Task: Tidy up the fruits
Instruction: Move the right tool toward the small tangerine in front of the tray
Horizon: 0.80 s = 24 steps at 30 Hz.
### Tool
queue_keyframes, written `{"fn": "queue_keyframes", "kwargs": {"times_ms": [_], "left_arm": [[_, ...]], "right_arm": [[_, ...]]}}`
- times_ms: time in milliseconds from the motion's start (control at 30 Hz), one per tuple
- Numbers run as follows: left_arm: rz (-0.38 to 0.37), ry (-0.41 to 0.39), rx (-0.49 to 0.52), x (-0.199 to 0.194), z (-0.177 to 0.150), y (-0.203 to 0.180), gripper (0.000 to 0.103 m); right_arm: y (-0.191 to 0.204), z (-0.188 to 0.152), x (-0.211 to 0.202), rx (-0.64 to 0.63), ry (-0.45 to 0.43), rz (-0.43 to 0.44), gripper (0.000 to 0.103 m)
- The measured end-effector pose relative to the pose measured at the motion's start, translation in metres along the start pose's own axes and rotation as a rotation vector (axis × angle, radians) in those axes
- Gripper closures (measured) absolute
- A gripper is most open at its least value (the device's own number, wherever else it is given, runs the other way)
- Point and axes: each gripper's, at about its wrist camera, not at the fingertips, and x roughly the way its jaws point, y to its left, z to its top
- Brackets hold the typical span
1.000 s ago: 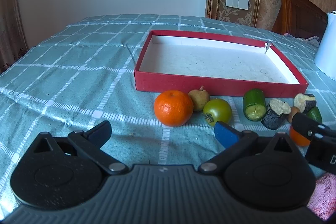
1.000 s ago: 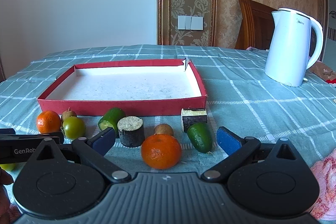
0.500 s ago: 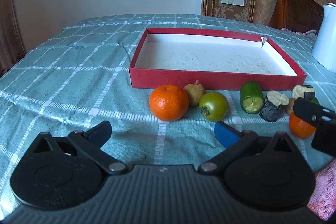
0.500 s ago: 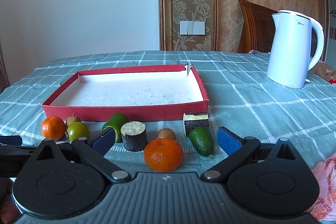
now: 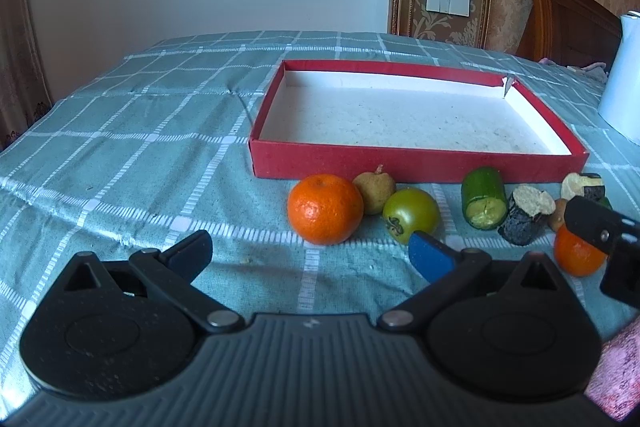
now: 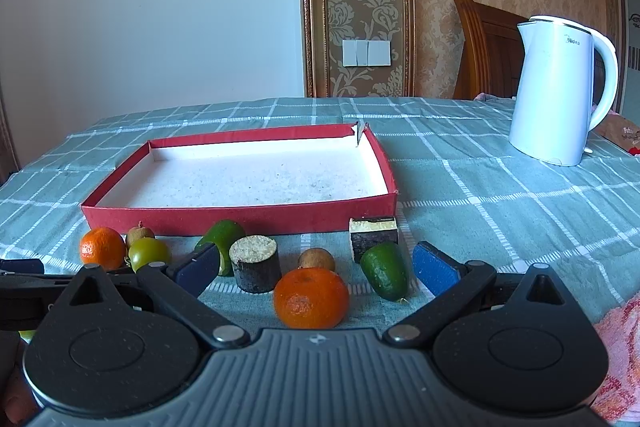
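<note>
An empty red tray (image 5: pixel 340 163) (image 6: pixel 240 217) lies on the checked cloth. Fruit pieces lie in a row in front of it. In the left wrist view: an orange (image 5: pixel 325 209), a small brown fruit (image 5: pixel 375 189), a green tomato (image 5: pixel 411 213), a cucumber piece (image 5: pixel 484 197). My left gripper (image 5: pixel 308 253) is open just short of that orange. In the right wrist view a second orange (image 6: pixel 311 297) lies between the fingers of my open right gripper (image 6: pixel 316 267), with a dark cylinder piece (image 6: pixel 256 263) and an avocado (image 6: pixel 385 269) beside it.
A white kettle (image 6: pixel 560 91) stands at the right rear. A pink cloth (image 6: pixel 618 343) lies at the near right. A dark cut piece (image 6: pixel 373 231) sits by the tray's near right corner. The right gripper shows at the left view's right edge (image 5: pixel 600 227).
Both grippers have tilted up and drawn back a little; the tray and fruits sit lower and farther in view. Nothing was grasped.
</note>
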Motion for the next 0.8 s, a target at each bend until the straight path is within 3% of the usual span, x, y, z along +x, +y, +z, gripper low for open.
{"fn": "queue_keyframes", "kwargs": {"times_ms": [300,800], "left_arm": [[0.023,-0.072,0.074,0.002,0.006,-0.013,0.0],[-0.014,-0.057,0.035,0.006,0.007,-0.004,0.0]], "right_arm": [[-0.004,0.001,0.0,0.016,-0.005,0.004,0.0],[-0.009,0.001,0.003,0.042,0.0,0.007,0.0]]}}
